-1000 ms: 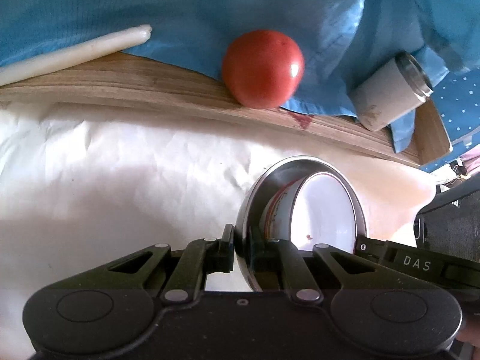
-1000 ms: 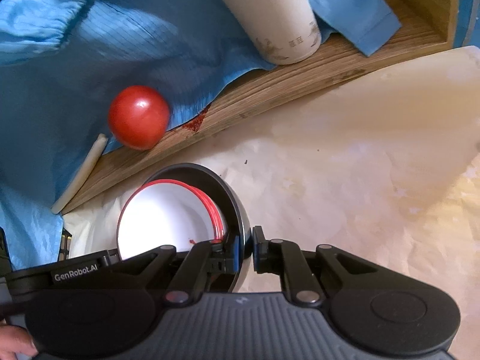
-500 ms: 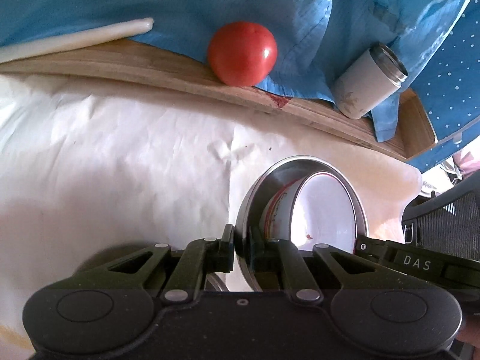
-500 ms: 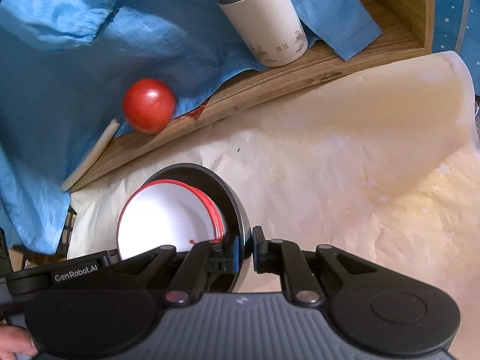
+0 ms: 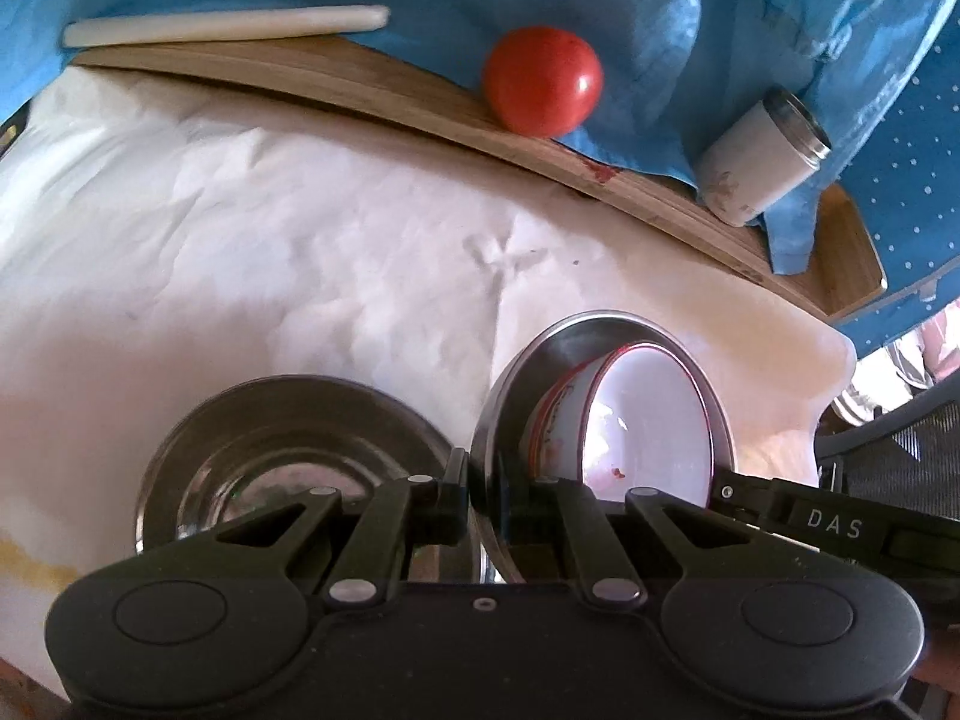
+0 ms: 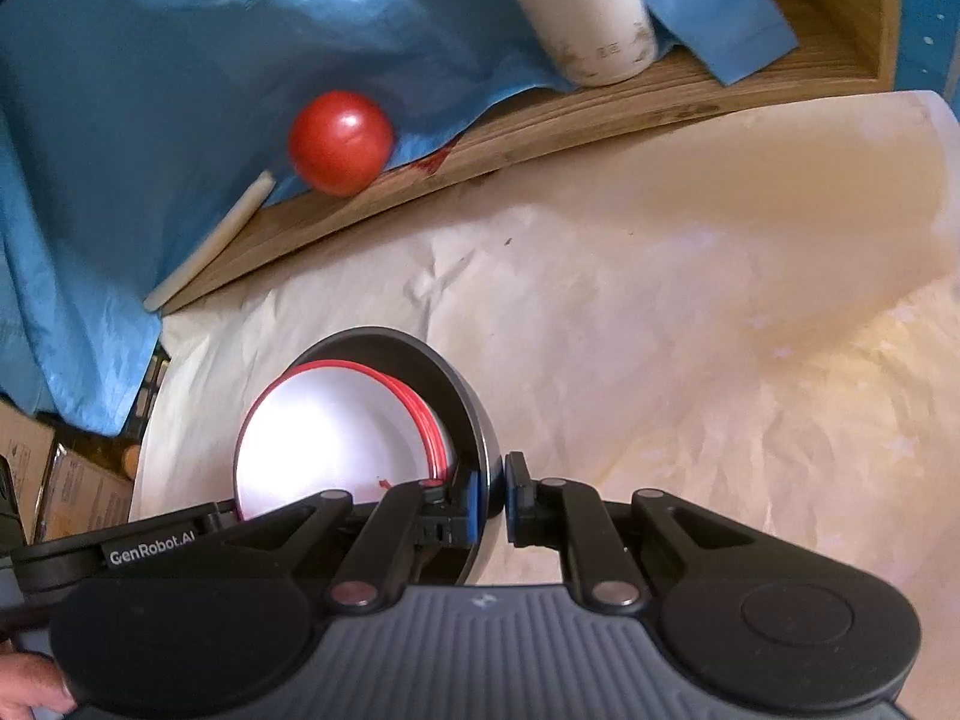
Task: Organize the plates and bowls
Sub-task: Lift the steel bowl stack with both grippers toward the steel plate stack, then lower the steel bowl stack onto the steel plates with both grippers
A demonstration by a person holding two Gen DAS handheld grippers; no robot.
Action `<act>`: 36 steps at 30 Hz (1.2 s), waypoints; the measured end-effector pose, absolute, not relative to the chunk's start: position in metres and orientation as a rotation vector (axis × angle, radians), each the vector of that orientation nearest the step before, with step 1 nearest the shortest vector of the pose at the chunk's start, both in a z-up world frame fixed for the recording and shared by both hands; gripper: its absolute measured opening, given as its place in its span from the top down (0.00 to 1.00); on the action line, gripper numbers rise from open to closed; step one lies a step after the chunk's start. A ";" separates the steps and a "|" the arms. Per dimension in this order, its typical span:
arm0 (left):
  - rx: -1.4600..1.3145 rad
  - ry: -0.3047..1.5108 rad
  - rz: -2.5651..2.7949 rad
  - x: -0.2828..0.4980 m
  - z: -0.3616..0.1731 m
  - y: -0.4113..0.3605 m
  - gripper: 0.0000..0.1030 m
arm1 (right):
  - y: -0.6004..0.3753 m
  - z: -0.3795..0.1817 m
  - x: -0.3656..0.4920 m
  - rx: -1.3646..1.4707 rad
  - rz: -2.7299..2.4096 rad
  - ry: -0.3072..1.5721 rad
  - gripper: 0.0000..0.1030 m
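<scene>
Both grippers hold one steel bowl [image 5: 510,414] by opposite rims, raised over the white paper. A white bowl with a red rim [image 5: 636,414] is nested inside it. My left gripper [image 5: 480,486] is shut on the steel bowl's rim. My right gripper [image 6: 492,495] is shut on the far rim of the same steel bowl [image 6: 474,414], with the white bowl [image 6: 324,438] showing to its left. A second steel bowl [image 5: 288,450] rests on the paper below and left of my left gripper.
A wooden tray [image 5: 360,84] at the back holds a red tomato [image 5: 543,81], a white tumbler with a steel rim [image 5: 762,162], a white stick [image 5: 222,30] and blue cloth [image 5: 690,12]. Crumpled white paper [image 5: 300,228] covers the table.
Both grippers have pulled back from the tray with the nested bowls. The second steel bowl has come into the left wrist view.
</scene>
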State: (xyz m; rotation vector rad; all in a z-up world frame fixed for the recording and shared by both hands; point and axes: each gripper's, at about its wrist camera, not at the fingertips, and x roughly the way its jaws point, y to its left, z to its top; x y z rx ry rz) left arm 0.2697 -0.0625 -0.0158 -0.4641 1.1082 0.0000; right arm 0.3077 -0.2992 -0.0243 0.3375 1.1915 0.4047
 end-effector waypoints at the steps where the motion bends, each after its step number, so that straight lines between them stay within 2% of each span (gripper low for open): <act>1: -0.468 1.105 0.008 0.267 -0.015 -0.059 0.92 | -0.296 -0.024 0.308 0.332 0.412 1.193 0.89; 19: -0.490 1.071 0.097 0.237 -0.001 0.017 0.92 | -0.213 -0.011 0.301 0.285 0.515 1.198 0.89; 36: -0.509 1.111 0.054 0.217 -0.018 0.056 0.92 | -0.174 -0.020 0.284 0.271 0.468 1.235 0.89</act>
